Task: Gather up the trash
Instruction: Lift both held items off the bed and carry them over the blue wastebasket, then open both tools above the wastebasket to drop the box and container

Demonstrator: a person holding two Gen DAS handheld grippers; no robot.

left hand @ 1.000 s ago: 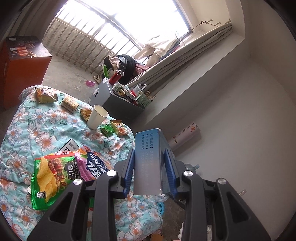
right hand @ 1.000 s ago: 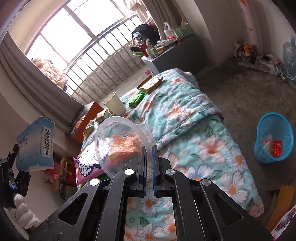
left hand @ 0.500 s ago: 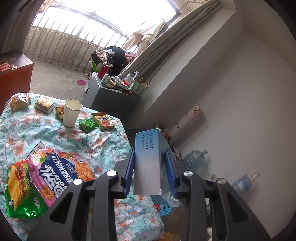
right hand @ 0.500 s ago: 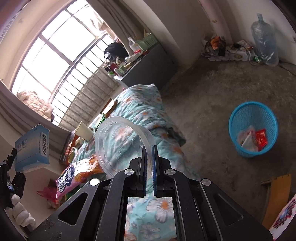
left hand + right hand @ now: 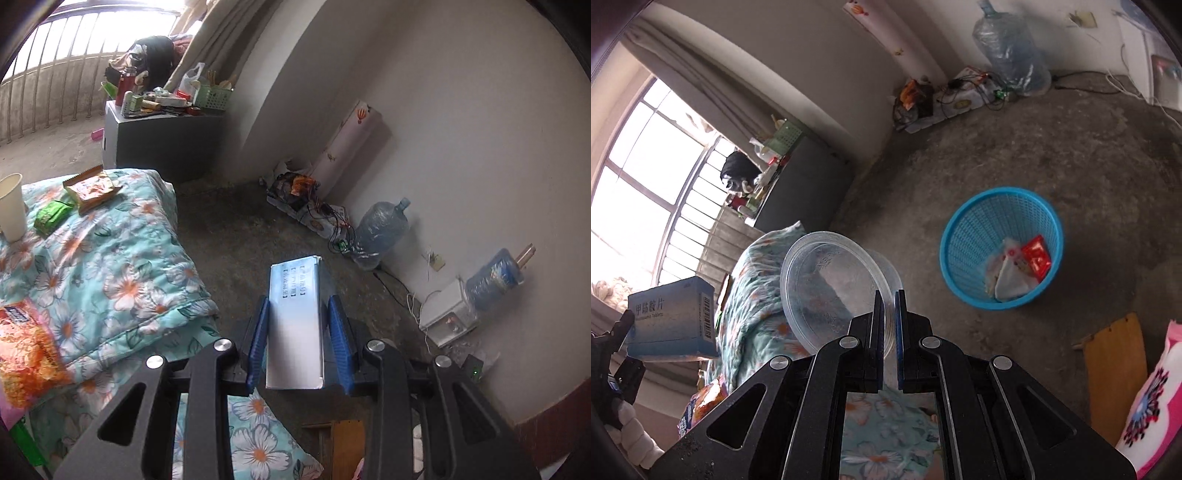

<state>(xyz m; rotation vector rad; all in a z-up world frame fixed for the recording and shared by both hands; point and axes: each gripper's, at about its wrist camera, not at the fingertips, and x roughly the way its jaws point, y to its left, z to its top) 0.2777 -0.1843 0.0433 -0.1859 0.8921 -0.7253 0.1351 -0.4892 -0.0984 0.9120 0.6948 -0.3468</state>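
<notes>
Both claws have swung from the bed toward the blue basket (image 5: pixel 1001 254): right claw (image 5: pixel 889 314) pinches the clear tub (image 5: pixel 831 288), left claw (image 5: pixel 300 328) clamps the blue box (image 5: pixel 295 325); dumping seems next.

A rough grey concrete floor (image 5: pixel 1052 155) fills the middle of the room, meeting a plain off-white plastered wall (image 5: pixel 461 122) at two o'clock in the left wrist view. Daylight pours through a tall barred window (image 5: pixel 653 177) at nine o'clock in the right wrist view — bright, washing out the panes. Beige curtains (image 5: pixel 225 40) hang at twelve o'clock beside a dark grey cabinet (image 5: pixel 162 144) cluttered on top. A bed under a teal floral quilt (image 5: pixel 110 258) lies at nine o'clock — rumpled at its edge.
</notes>
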